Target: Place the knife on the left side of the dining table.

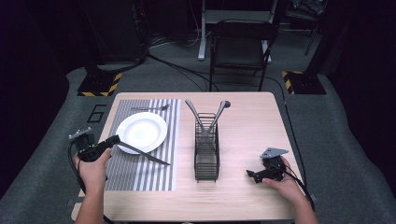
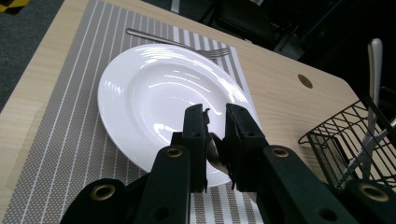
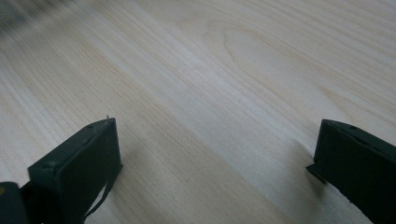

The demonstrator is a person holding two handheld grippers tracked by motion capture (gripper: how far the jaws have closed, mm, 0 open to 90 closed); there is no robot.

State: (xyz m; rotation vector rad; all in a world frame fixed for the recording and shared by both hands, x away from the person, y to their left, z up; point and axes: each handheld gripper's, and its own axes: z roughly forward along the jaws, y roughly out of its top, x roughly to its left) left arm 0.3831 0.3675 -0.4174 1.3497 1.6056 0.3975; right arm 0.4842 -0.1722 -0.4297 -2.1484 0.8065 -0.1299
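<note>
Here your table (image 1: 252, 196) carries a striped mat (image 1: 154, 172) with a white plate (image 1: 142, 130) on it and a fork (image 1: 150, 108) beyond the plate, while a wire basket (image 1: 207, 161) holding two utensils stands just right of the mat. Your left gripper (image 2: 215, 122) has its jaws clamped on a knife (image 1: 144, 155), whose blade slants across the plate's near rim onto the mat. Your right gripper (image 3: 215, 154) rests on bare wood, well apart from the basket, jaws wide apart around nothing.

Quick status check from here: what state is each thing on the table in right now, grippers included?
Left gripper: shut on knife.
Knife: held by its handle, blade across placemat.
Right gripper: open, empty, low over table.
Plate: empty, on placemat.
Fork: lying flat beyond plate.
Wire caddy: upright, two utensils inside.
</note>
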